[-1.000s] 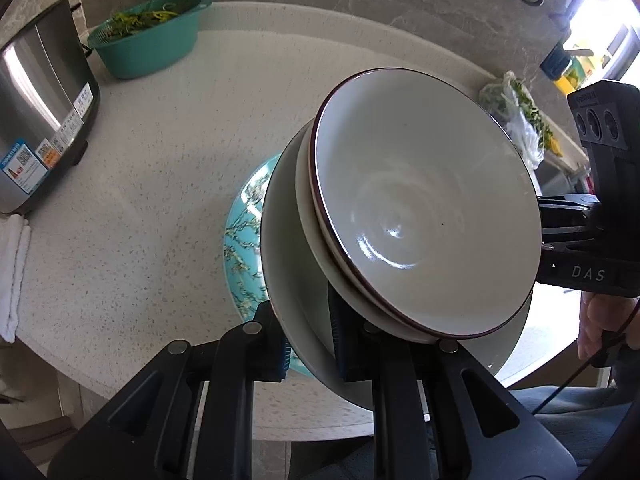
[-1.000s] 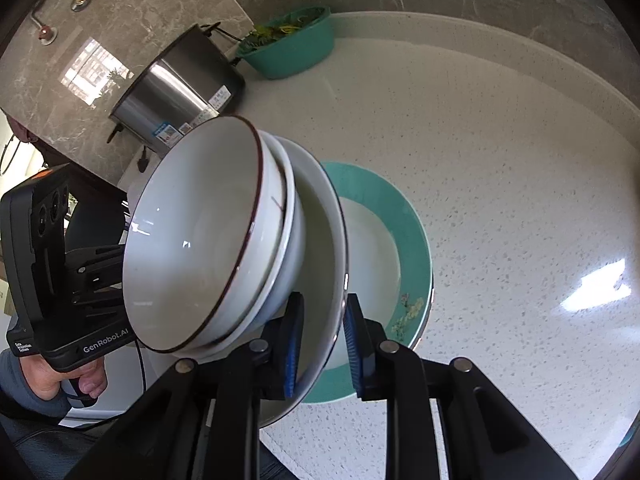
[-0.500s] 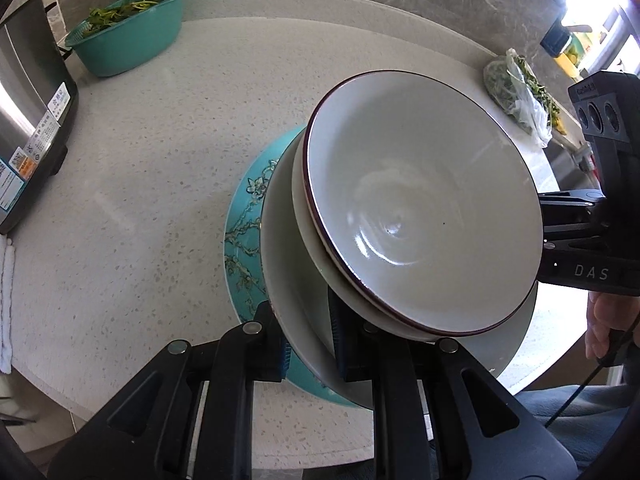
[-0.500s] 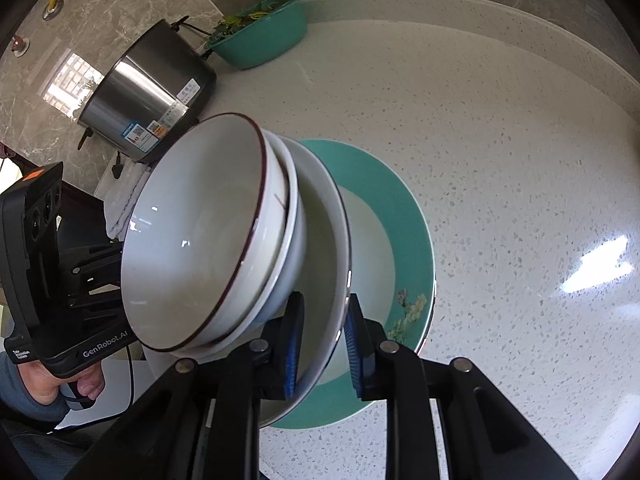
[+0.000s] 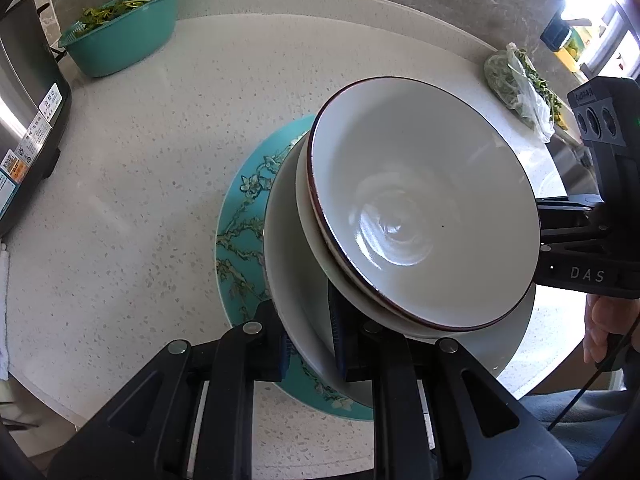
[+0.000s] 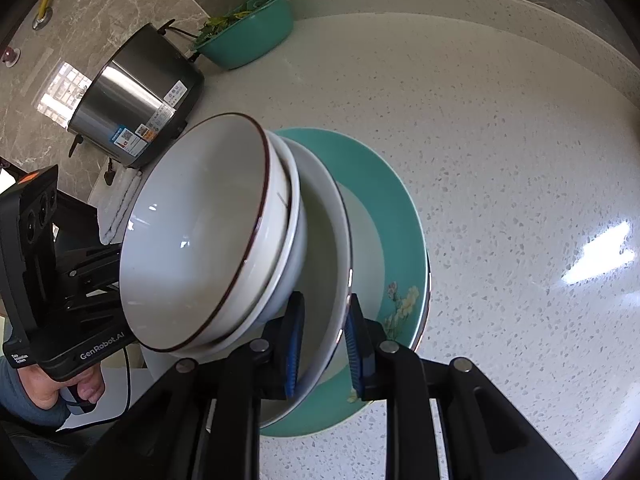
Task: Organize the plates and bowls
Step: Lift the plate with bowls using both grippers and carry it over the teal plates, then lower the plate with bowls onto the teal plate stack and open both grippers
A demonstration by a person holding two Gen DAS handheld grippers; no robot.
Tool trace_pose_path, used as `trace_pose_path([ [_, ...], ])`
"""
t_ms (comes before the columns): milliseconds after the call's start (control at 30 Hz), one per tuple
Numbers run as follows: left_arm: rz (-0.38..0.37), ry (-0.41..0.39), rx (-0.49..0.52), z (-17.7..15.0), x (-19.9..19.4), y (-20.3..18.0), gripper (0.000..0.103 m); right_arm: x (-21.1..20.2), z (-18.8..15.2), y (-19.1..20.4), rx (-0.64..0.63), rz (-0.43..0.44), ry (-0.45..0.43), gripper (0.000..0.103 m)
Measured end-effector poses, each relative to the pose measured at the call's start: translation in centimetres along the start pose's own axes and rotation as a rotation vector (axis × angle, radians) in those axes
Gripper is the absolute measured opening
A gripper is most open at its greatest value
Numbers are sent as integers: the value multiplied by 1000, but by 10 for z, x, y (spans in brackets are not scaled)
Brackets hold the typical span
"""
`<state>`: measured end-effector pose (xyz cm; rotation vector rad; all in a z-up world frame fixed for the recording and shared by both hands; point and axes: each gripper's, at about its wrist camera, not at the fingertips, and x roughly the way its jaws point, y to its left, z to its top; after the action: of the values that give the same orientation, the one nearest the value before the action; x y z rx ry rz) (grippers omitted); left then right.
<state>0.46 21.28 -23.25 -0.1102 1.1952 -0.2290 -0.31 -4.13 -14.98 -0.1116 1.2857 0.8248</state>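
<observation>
A white plate [image 5: 296,280] carries a stack of two white bowls; the top bowl [image 5: 420,216] has a dark red rim. My left gripper [image 5: 308,340] is shut on the plate's near rim. My right gripper [image 6: 320,344] is shut on the opposite rim of the same plate [image 6: 324,264], with the bowls [image 6: 200,240] on it. The stack hangs just above a teal flowered plate [image 5: 240,216] lying on the counter, which also shows in the right wrist view [image 6: 396,232]. Whether they touch is unclear.
A teal basin of greens [image 5: 120,36] and a steel cooker [image 5: 28,120] stand at the back left of the speckled counter [image 5: 160,160]. A bag of greens [image 5: 516,84] lies at the right. A folded white towel [image 6: 120,208] lies by the cooker.
Both grippers have carried the plate and bowls lower and forward over the teal plate. More of the teal plate shows beneath the stack. Both grips are unchanged.
</observation>
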Motion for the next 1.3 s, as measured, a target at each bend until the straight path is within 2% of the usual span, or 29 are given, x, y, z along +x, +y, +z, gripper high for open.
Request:
trace_pose_path([
  [500,6,-45,-3,-9,-7,4,18,-1,-3,2,9,-12,-32,24],
  [667,3,-61,-53,-23,-25,11,38,-14,-11,-4,35,-8,-54,34],
  [700,-1,-68,-62,-25,-31,11,47,-18,-13,-5,38,-4,-58,42],
  [733,11,-72,-74,-28,-38,10,63,-21,-14,-5,37,-13,-57,47],
  [767,18,-80,-88,-31,-44,9,67,-26,-15,-5,29,-7,-63,49],
  [800,17,-88,-102,-34,-51,8,69,-32,-16,-5,23,-4,-71,56],
  [867,11,-138,-129,-39,-72,2,79,-48,-18,-5,12,-10,-94,71],
  [900,17,-158,-133,-40,-80,-2,89,-57,-19,-6,10,4,-115,82],
  [933,30,-189,-137,-41,-91,-7,99,-66,-20,-7,8,16,-134,83],
  [967,45,-216,-142,-42,-100,-12,103,-77,-21,-8,3,23,-150,84],
  [1067,84,-313,-142,-45,-132,-32,103,-108,-24,-8,-9,26,-199,94],
  [1100,110,-333,-133,-48,-139,-37,103,-118,-26,-8,-10,26,-220,103],
  [1167,150,-365,-124,-49,-151,-51,103,-132,-30,-9,-3,19,-244,103],
  [1300,107,-378,-131,-45,-164,-64,103,-149,-37,-3,8,-27,-261,103],
])
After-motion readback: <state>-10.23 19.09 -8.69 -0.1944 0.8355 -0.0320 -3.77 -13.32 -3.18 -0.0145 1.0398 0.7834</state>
